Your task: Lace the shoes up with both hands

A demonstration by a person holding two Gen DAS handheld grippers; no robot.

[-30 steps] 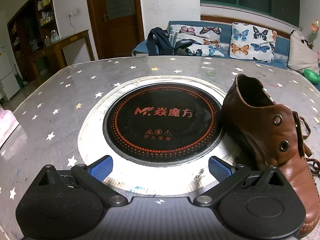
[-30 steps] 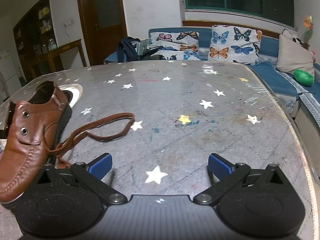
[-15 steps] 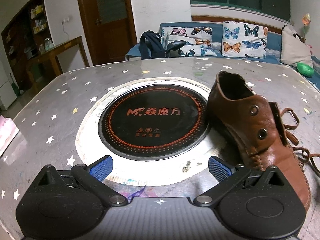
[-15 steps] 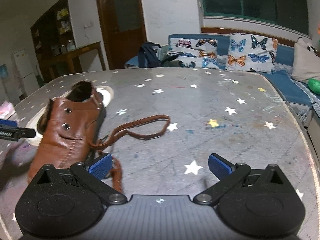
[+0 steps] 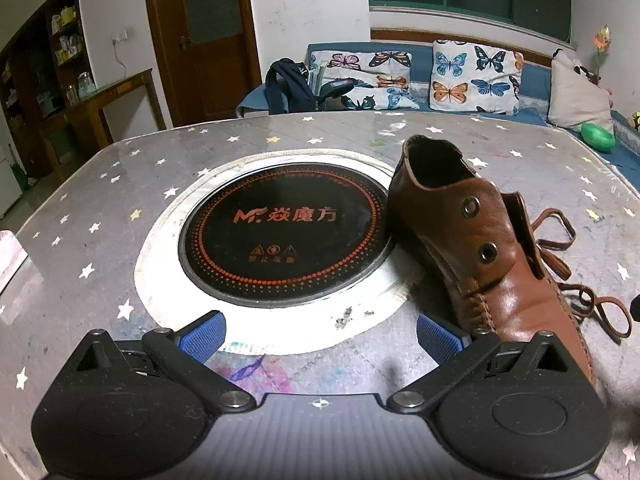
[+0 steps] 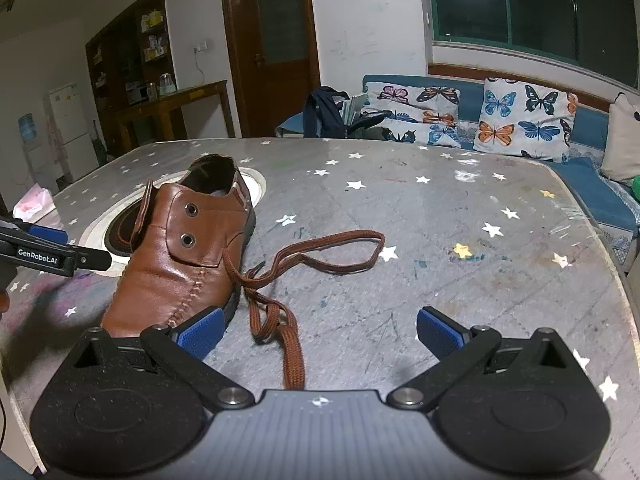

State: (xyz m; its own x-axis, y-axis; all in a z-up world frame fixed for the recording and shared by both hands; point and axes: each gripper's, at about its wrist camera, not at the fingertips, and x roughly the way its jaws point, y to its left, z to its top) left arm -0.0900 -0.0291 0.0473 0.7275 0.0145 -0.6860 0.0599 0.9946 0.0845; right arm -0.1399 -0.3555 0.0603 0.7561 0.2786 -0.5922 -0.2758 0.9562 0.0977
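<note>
Brown leather, scuffed and shiny — the shoe [image 6: 180, 264] lies on the star-speckled table [image 6: 460, 216], its heel end overlapping the pale ring around the round black cooktop [image 5: 280, 236] set into the surface. A second ago it sat at the far left edge of the right wrist view; now it fills the lower left, its toe just beside that gripper's left blue pad. In the left wrist view the shoe has likewise slid from the right border toward the middle. The right gripper [image 6: 318, 334] has its jaws spread wide and holds nothing, with the loose brown lace [image 6: 294, 354] lying on the table between its fingers. The lace also loops out to the shoe's right side. The left gripper [image 5: 320, 334] is equally wide apart and empty, over the cooktop's near rim with the shoe's toe at its right pad. To the right of the lace the table is bare out to its rounded edge — beyond that, a blue sofa [image 6: 588, 128].
</note>
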